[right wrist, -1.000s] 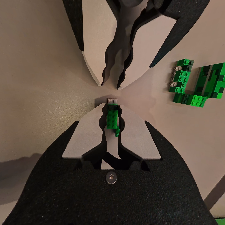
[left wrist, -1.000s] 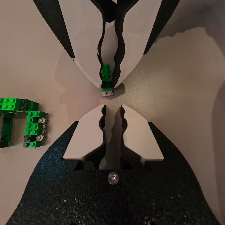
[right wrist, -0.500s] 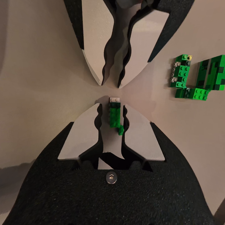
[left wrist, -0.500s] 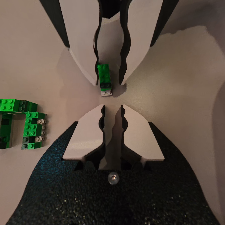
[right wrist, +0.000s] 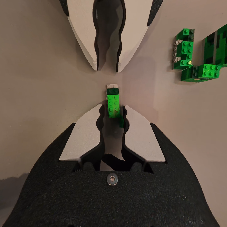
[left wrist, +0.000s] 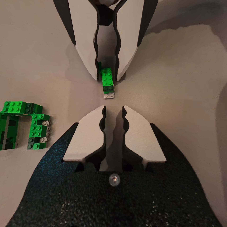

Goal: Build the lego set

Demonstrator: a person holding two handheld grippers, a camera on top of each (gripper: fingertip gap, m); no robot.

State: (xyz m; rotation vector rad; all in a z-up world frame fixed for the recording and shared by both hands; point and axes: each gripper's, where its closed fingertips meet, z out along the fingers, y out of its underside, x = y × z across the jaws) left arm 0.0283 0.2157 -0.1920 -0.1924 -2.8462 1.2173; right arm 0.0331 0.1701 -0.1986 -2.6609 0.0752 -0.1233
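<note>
A small lego piece (left wrist: 107,78), a bright green plate with a dark green brick and a grey plate at one end, lies flat on the table. Its green end sits between the fingertips of my right gripper (right wrist: 113,106), which is open and not clamping it. In the left wrist view the right gripper (left wrist: 107,80) shows at the top. My left gripper (left wrist: 113,107) is open and empty, just short of the piece's grey end. It shows at the top of the right wrist view (right wrist: 107,69), facing the piece (right wrist: 113,104).
A larger green lego build (left wrist: 24,125) with grey side studs lies on the table to the left of my left gripper. It also shows at the upper right of the right wrist view (right wrist: 196,55). The table (left wrist: 172,86) is plain beige. Some 5 centimetres of space lies between my two pairs of fingers.
My right gripper has opened, let go of the small piece and drawn back a little. The piece now lies on the table. My left gripper has barely moved.
</note>
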